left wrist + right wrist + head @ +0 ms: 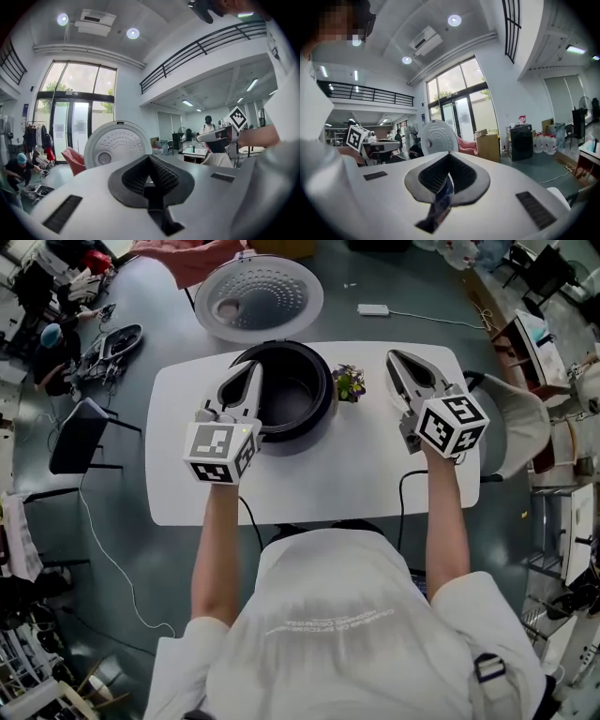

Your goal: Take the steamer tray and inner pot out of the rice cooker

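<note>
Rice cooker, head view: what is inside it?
Inside the rice cooker a dark inner pot shows, with nothing visible in it. The left hand-held gripper hides its left edge.

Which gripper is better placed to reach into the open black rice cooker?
Left, probably: the left gripper hangs by the rim of the black rice cooker; the right gripper is beyond the small flowering plant.

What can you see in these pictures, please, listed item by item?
Rounded white table: one, white, centre.
Round black rice cooker: one, black, on table's far half, open.
Round white perforated lid: one, white, raised behind cooker.
Small bunch of flowers: one, green and purple, on table right of cooker.
Flat white box with cable: one, white, on floor beyond table.
Left gripper: one, white, shut, above cooker's left rim.
Right gripper: one, white, shut, right of flowers.
</note>
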`<action>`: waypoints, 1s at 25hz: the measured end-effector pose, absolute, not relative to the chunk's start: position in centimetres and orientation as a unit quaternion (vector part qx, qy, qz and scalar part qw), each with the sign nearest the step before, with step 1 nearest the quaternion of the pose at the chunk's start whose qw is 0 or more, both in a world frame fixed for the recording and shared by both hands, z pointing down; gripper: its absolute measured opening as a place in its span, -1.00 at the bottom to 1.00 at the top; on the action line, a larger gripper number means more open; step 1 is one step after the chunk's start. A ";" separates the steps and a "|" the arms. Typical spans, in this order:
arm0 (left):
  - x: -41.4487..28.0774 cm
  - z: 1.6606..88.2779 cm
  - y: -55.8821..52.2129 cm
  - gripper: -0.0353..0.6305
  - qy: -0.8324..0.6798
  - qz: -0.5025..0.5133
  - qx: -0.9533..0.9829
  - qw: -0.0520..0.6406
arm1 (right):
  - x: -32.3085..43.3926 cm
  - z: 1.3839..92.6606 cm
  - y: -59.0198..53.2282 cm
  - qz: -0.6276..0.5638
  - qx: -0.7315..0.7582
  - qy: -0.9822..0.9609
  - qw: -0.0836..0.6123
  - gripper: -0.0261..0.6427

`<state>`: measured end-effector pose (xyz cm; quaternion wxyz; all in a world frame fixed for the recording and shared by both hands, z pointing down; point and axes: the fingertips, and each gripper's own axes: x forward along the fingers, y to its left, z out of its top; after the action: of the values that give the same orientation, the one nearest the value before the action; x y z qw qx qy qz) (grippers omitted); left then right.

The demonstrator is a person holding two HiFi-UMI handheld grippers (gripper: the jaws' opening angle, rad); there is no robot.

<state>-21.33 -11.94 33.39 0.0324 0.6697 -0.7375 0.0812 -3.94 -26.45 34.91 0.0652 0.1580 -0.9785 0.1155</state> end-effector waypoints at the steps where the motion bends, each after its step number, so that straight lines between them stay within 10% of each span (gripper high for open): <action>1: -22.2 33.2 -11.3 -0.85 -0.742 0.081 0.665 0.032 | -4.9 34.4 -25.8 0.108 0.151 -0.980 0.066 -0.85; 19: -29.8 40.2 -7.8 -0.67 -0.763 0.118 0.624 0.117 | -14.2 39.9 -21.0 0.142 0.085 -0.975 0.150 -0.83; 25: -30.3 44.8 -8.0 -0.56 -0.749 0.124 0.625 0.182 | -15.1 44.0 -21.0 0.163 0.090 -0.962 0.200 -0.54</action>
<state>-30.34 -7.95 44.78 0.1820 0.6250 -0.7489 0.1241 -15.15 -20.96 43.98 0.2001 0.0905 -0.9619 0.1627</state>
